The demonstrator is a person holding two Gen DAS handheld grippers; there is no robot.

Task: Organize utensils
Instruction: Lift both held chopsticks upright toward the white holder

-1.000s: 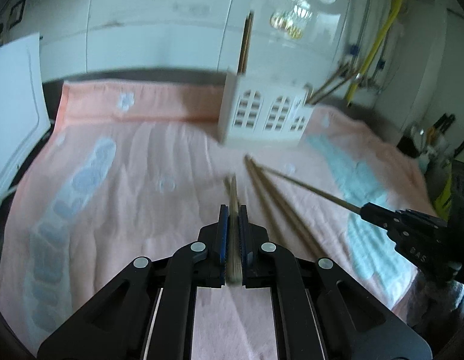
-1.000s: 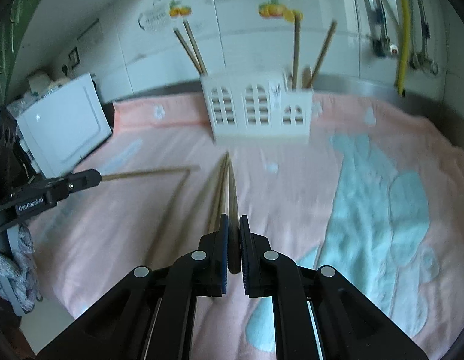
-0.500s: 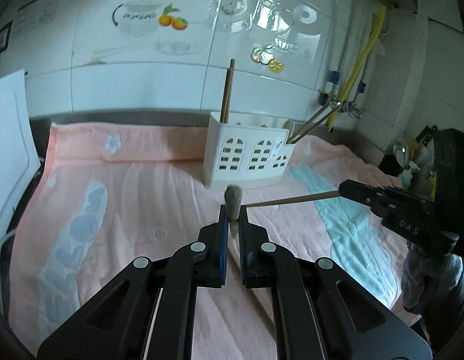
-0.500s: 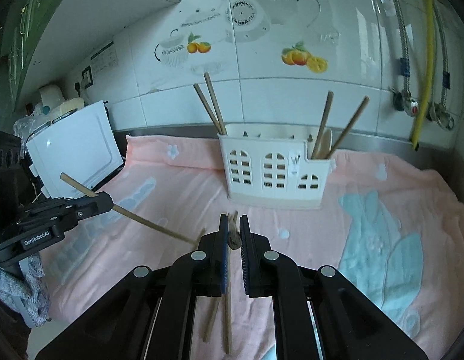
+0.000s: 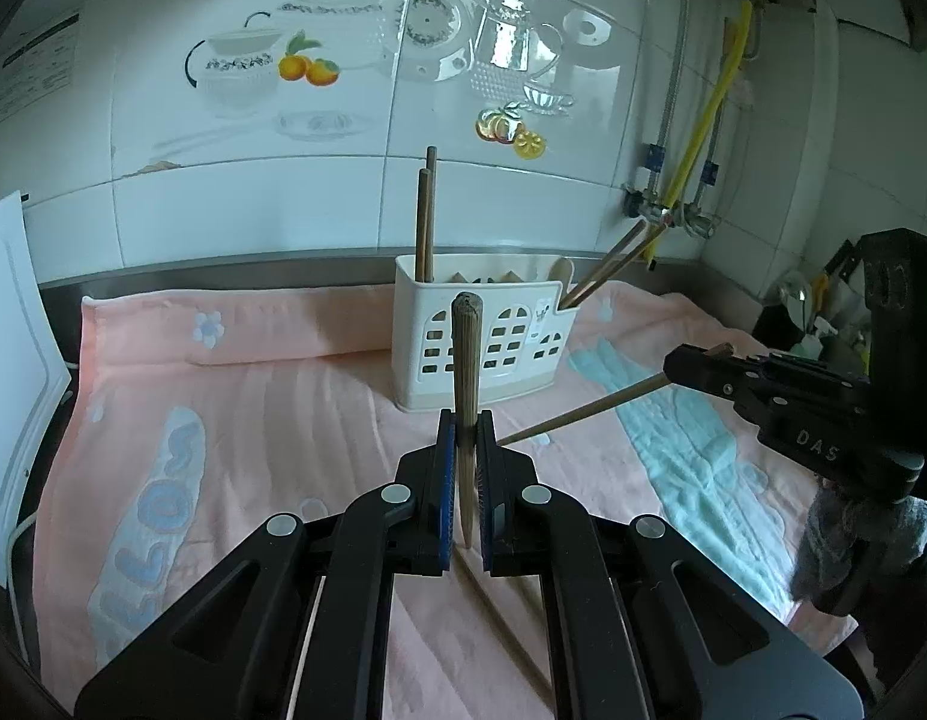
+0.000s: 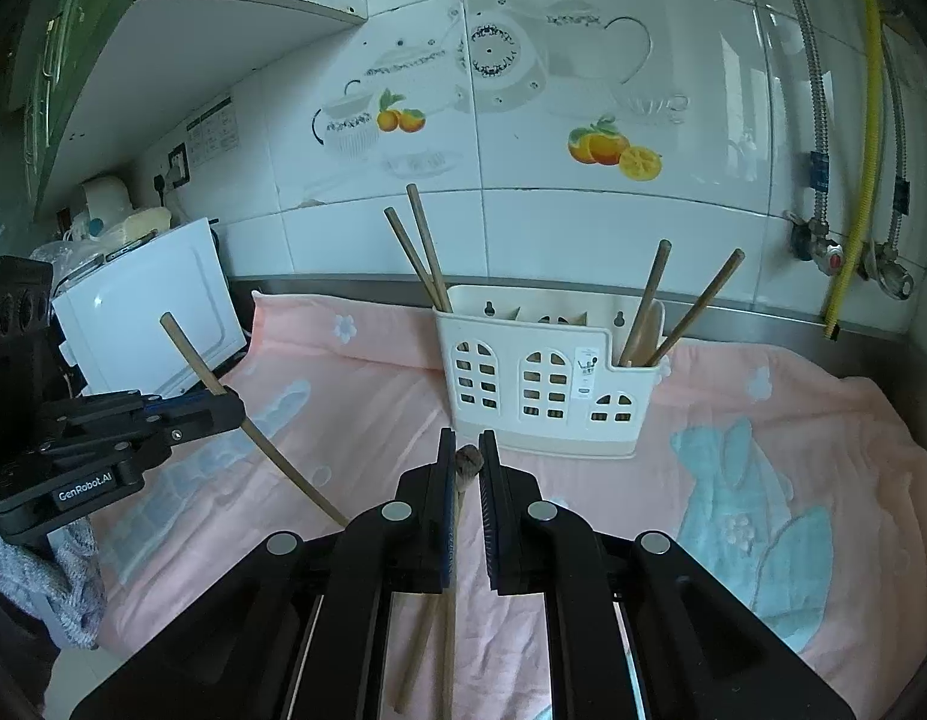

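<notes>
A white utensil caddy (image 5: 481, 354) (image 6: 541, 396) stands at the back of the pink towel (image 5: 253, 420) (image 6: 355, 396). Chopsticks stick out of its left end (image 5: 425, 216) (image 6: 424, 252) and its right end (image 5: 613, 261) (image 6: 679, 306). My left gripper (image 5: 465, 420) (image 6: 226, 408) is shut on a wooden chopstick (image 5: 465, 372) (image 6: 247, 414) and holds it above the towel, thick end up. To its right, my right gripper (image 6: 466, 444) (image 5: 679, 363) is shut on another chopstick (image 6: 467, 465) (image 5: 583, 411), also off the towel. Two loose chopsticks (image 5: 499, 618) (image 6: 427, 636) lie on the towel under the grippers.
A white appliance (image 6: 145, 312) (image 5: 7, 372) stands at the towel's left edge. Behind the caddy is a tiled wall, with a yellow hose (image 5: 709, 114) (image 6: 859, 192) and taps (image 6: 823, 246) at its right. Cluttered items (image 5: 811, 306) sit beyond the right edge.
Both grippers have risen from the towel, each with its chopstick. The left one's stick has swung from lying forward to standing nearly upright. The caddy now sits lower in both views.
</notes>
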